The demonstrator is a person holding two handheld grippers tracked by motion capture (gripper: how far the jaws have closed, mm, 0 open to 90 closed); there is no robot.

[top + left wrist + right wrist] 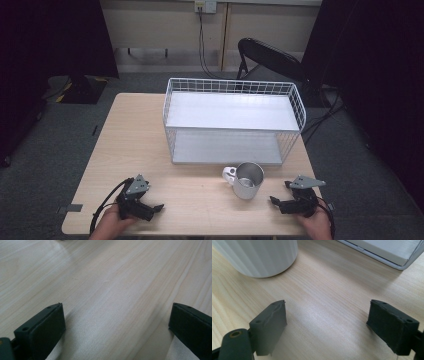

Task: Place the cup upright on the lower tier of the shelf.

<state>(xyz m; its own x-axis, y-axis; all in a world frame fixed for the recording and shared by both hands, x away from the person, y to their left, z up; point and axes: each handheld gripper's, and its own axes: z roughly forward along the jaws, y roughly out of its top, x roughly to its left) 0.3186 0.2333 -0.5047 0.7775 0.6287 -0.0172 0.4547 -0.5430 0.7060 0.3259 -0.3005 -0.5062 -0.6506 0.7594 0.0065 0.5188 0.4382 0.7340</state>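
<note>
A shiny metal mug [247,180] stands upright on the wooden table [135,145], its handle turned to the left, just in front of a white wire rack [232,120] with two shelves. My right gripper [278,202] rests low near the table's front right edge, open, its jaws aimed left toward the mug. The mug's ribbed side [259,257] fills the top left of the right gripper view, beyond the wide-apart jaws [327,322]. My left gripper [153,207] sits at the front left, open, with bare wood between its jaws [117,325].
The rack's lower shelf corner [387,252] lies ahead of the right gripper. A black folding chair [270,57] stands behind the table. A cable [202,45] hangs from a wall socket. Bare tabletop stretches along the left of the rack.
</note>
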